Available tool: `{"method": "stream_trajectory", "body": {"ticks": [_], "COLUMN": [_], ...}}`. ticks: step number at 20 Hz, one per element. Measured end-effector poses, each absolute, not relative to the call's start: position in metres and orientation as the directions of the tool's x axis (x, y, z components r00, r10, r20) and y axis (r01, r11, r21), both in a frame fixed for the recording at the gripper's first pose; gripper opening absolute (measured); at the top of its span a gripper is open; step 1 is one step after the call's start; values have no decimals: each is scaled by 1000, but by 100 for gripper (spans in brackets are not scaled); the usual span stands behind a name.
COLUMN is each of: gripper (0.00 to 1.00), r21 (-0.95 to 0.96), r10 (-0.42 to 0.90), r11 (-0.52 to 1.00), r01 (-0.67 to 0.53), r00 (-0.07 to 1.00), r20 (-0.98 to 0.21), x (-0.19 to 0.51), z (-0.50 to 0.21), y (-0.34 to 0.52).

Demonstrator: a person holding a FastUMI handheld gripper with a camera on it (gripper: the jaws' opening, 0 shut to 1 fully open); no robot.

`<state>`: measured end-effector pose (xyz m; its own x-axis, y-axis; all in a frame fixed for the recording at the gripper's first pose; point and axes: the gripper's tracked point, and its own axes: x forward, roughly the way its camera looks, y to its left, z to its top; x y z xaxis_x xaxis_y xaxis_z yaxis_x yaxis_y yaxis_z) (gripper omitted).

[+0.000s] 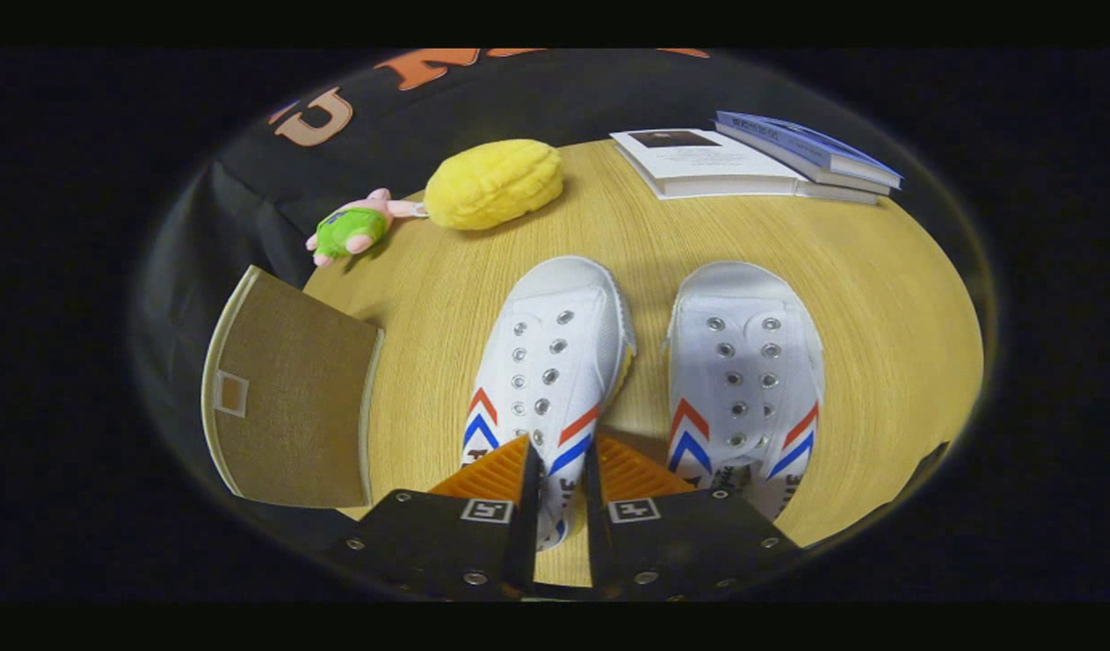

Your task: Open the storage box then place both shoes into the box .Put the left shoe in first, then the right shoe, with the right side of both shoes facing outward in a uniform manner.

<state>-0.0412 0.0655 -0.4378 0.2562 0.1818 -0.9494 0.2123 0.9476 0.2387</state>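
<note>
Gripper (559, 493) fingers sit closed down to a narrow gap on the inner side wall of the left-hand shoe (548, 380), near its heel end; we judge both fingers press on that wall, one inside the shoe and one outside, though the contact point itself is partly hidden behind the fingers. We note this white canvas sneaker with red and blue chevrons lies toe-forward on the wooden table (880, 298), extending beyond the fingers. Its partner, the second sneaker (745, 371), lies just beside it on the right, parallel, apart by a strip of bare table. We see the storage box (288, 393), a brown fabric panel with pale trim and a small label window, off to the left of the fingers at the table edge; we cannot tell whether it is open or which face this panel is. Beyond the shoes sit a yellow plush toy (493, 183), a small pink-and-green plush (356, 228) and a stack of books (758, 158). Risks as we judge them: a pinch on one thin side wall lets the shoe swing or slip on lifting; the toe may drag and nudge the second sneaker; a rotated shoe may enter the box facing wrongly.
</note>
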Motion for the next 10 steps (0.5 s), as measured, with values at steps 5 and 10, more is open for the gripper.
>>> {"method": "stream_trajectory", "body": {"ticks": [5, 10], "gripper": [13, 12], "r21": [262, 346], "r10": [179, 238], "r11": [922, 895], "r01": [284, 282], "r00": [288, 354], "r20": [-941, -904], "x": [-30, -11], "z": [-425, -389], "y": [68, 96]}}
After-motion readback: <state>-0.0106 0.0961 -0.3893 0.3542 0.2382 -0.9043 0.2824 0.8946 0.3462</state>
